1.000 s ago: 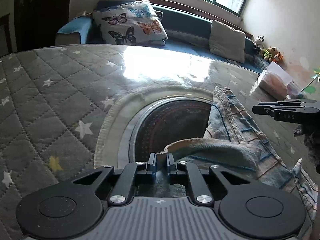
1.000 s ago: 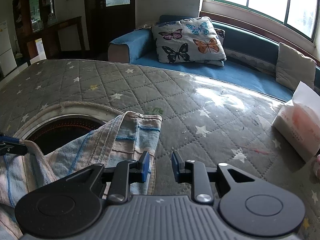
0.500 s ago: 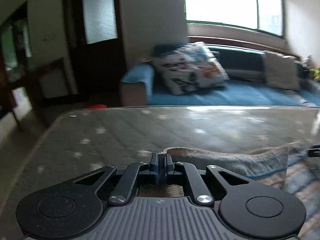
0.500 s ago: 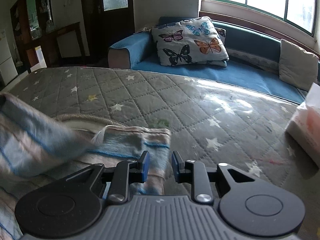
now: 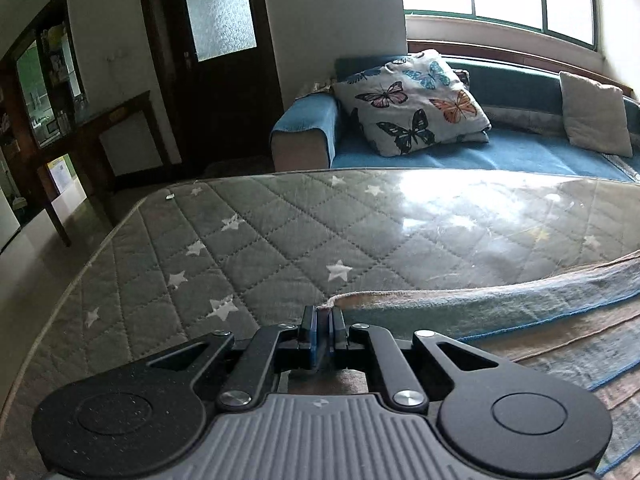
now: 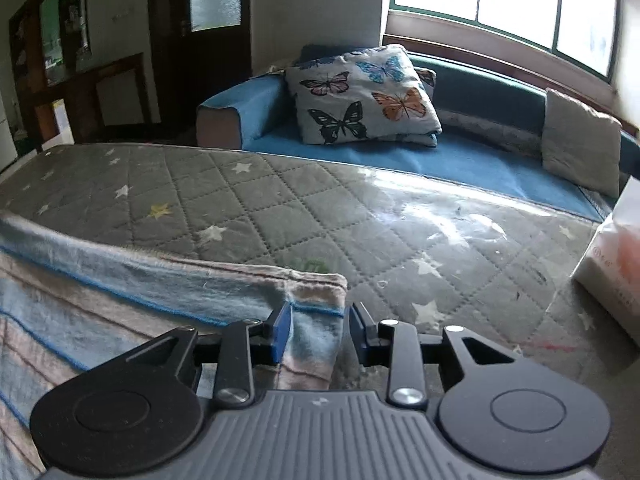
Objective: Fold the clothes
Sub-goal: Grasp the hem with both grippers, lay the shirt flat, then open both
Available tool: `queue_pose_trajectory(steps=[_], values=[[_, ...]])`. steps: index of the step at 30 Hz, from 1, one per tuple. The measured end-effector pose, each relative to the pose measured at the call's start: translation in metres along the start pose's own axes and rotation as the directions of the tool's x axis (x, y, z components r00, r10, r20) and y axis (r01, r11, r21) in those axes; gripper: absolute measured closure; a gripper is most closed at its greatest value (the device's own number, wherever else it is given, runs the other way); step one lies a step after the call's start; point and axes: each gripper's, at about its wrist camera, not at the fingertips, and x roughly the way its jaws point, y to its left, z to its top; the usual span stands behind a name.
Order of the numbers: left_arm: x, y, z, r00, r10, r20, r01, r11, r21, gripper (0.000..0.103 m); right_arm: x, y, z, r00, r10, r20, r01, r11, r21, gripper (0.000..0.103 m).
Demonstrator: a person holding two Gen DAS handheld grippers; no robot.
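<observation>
A striped blue, pink and tan cloth point(image 5: 500, 304) lies on the grey quilted star-patterned surface point(image 5: 280, 232). My left gripper point(image 5: 323, 316) is shut on its left corner, and the folded edge runs off to the right. In the right wrist view the same cloth point(image 6: 160, 292) stretches in from the left and its right corner lies between the fingers of my right gripper point(image 6: 320, 326). Those jaws are opening; a gap shows beside the right pad point(image 6: 358, 332), so the pads are not pressing the cloth.
The quilted surface point(image 6: 280, 200) ends at a piped edge point(image 5: 80, 276) on the left, with floor beyond it. A white and orange tissue pack point(image 6: 612, 264) stands at the right. Behind is a blue sofa point(image 5: 520, 156) with a butterfly pillow point(image 5: 408, 100).
My left gripper has swung to the left with the cloth corner, drawing the cloth out into a long flat fold. The right gripper's jaws have widened around the other corner.
</observation>
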Motion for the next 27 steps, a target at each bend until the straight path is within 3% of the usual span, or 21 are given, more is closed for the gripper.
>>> queue_pose_trajectory(steps=[3, 6, 9, 17, 21, 25, 27], values=[[0.003, 0.000, -0.003, 1.000, 0.001, -0.007, -0.001, 1.000, -0.005, 0.097, 0.004, -0.006, 0.001, 1.000, 0.018, -0.008, -0.018, 0.999, 0.031, 0.071], [0.003, -0.001, -0.003, 1.000, -0.001, -0.004, 0.001, 1.000, -0.005, 0.097, 0.003, -0.006, 0.001, 1.000, 0.017, 0.000, -0.017, 0.999, 0.027, 0.100], [0.002, -0.002, -0.002, 1.000, -0.002, 0.006, 0.002, 1.000, -0.002, 0.097, -0.001, -0.004, 0.000, 1.000, -0.006, 0.014, 0.006, 1.000, 0.008, 0.101], [0.022, -0.019, -0.001, 0.999, 0.036, -0.008, -0.035, 0.998, 0.052, 0.095, 0.006, 0.000, -0.002, 0.997, -0.081, 0.013, 0.082, 0.996, -0.043, 0.099], [0.024, -0.014, -0.001, 0.998, 0.049, -0.025, -0.048, 0.998, 0.042, 0.089, 0.001, -0.003, 0.000, 0.997, -0.080, -0.005, 0.080, 0.996, -0.044, 0.091], [0.005, -0.009, -0.001, 1.000, 0.022, -0.015, -0.021, 0.999, 0.045, 0.084, -0.013, 0.000, -0.002, 0.998, -0.051, -0.032, 0.048, 0.996, -0.068, 0.073], [-0.008, -0.009, -0.005, 1.000, -0.007, -0.019, 0.008, 0.998, 0.058, 0.081, -0.020, 0.006, -0.005, 0.999, -0.027, -0.044, 0.023, 0.996, -0.084, 0.073]])
